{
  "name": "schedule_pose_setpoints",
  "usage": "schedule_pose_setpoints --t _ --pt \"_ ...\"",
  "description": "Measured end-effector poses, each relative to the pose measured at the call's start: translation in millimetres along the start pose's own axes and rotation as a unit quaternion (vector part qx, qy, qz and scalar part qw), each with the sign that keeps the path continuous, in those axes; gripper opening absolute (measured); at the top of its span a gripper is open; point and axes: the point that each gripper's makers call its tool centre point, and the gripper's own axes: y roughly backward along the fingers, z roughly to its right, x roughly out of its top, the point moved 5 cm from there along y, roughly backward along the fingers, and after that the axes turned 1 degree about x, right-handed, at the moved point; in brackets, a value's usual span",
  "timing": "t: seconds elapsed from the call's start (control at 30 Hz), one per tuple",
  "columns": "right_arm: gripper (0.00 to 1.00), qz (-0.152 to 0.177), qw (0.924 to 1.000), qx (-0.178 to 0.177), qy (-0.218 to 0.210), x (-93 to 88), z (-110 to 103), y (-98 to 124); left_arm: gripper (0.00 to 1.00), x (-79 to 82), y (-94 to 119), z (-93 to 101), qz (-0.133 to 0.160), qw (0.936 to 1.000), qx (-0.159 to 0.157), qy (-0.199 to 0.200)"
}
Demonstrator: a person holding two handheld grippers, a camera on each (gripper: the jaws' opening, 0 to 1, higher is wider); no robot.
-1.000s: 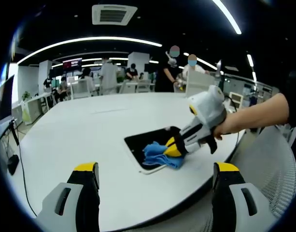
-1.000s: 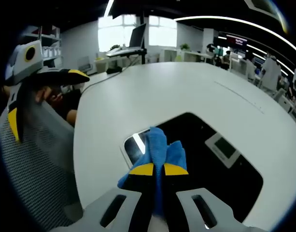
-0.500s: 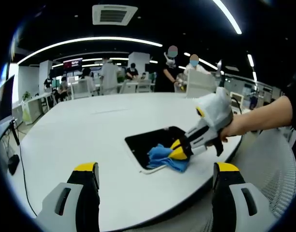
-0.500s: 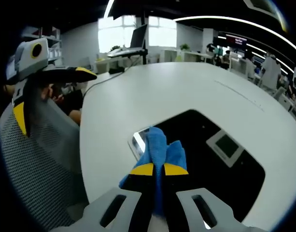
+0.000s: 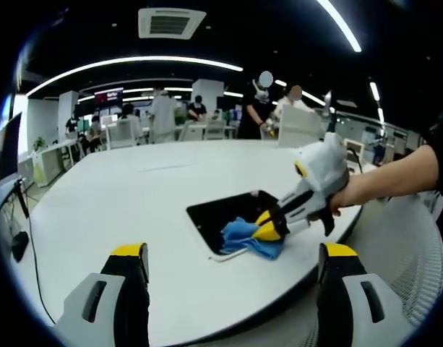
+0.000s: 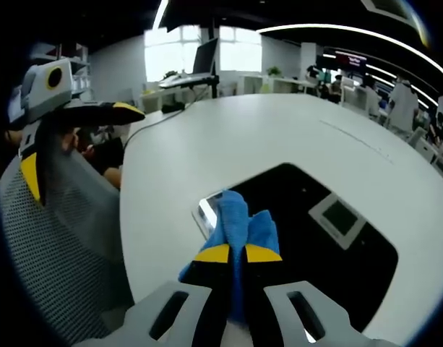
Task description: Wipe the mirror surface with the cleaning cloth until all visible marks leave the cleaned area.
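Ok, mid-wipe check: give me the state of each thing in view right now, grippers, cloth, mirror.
left gripper: open, held above the table edge, holding nothing.
right gripper: shut on the cleaning cloth, pressing it to the mirror.
cleaning cloth: blue, bunched, on the near corner of the mirror.
mirror: lying flat on the table, dark, reflecting the ceiling; marks too small to tell.
table: white, round.

A crumpled blue cleaning cloth [image 6: 239, 220] rests on the near corner of a dark rectangular mirror [image 6: 315, 238] lying flat on the white surface [image 6: 228, 144].
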Motion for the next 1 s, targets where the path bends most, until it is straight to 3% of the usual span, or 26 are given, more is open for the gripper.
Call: schedule_pose_setpoints --t 0.57,1.0 --pt "0.00 -0.001 0.9999 -0.008 0.007 -2.2 1 2 0.96 -0.2 0 -0.5 0.001 1.0000 0.000 0.001" --pt "0.00 0.001 0.9992 -0.033 -0.021 -16.8 15 20 0.96 0.4 0 -0.3 0.003 1.0000 -0.001 0.000"
